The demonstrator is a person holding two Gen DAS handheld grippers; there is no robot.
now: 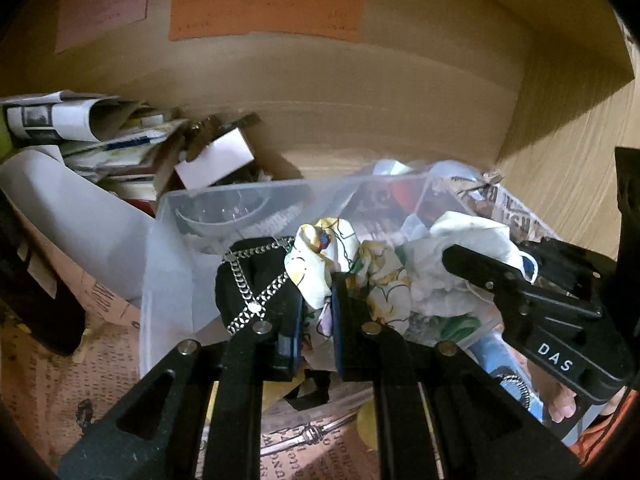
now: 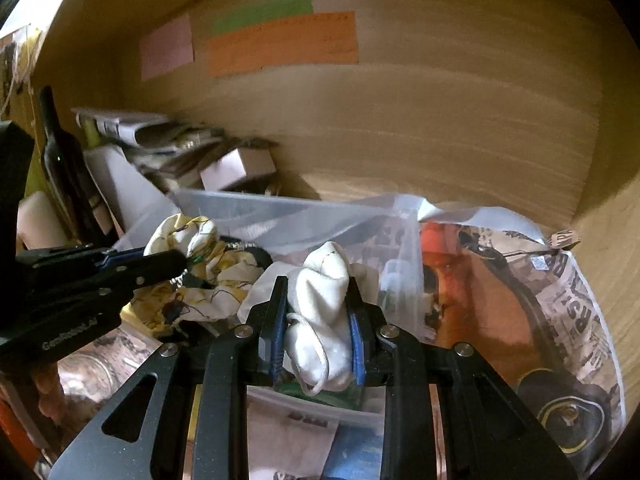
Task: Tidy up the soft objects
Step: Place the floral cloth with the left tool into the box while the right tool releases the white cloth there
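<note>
My left gripper (image 1: 316,276) is shut on a bunched white floral cloth (image 1: 316,264) with yellow print, held over a clear plastic bin (image 1: 168,240). A black item with a silver chain (image 1: 256,280) lies against its left finger. My right gripper (image 2: 318,292) is shut on a white fabric piece (image 2: 324,280) with a thin cord, above the same bin (image 2: 248,204). The right gripper shows in the left wrist view (image 1: 492,276) beside white cloth (image 1: 468,232). The left gripper shows in the right wrist view (image 2: 176,258), holding the floral cloth (image 2: 188,236).
The bin stands in a wooden shelf compartment with coloured notes (image 1: 264,12) on the back wall. Stacked papers (image 1: 80,120), a small box (image 1: 216,160) and a white roll (image 1: 68,200) crowd the left. A dark bottle (image 2: 64,160) stands far left. A newsprint bag (image 2: 540,300) sits right.
</note>
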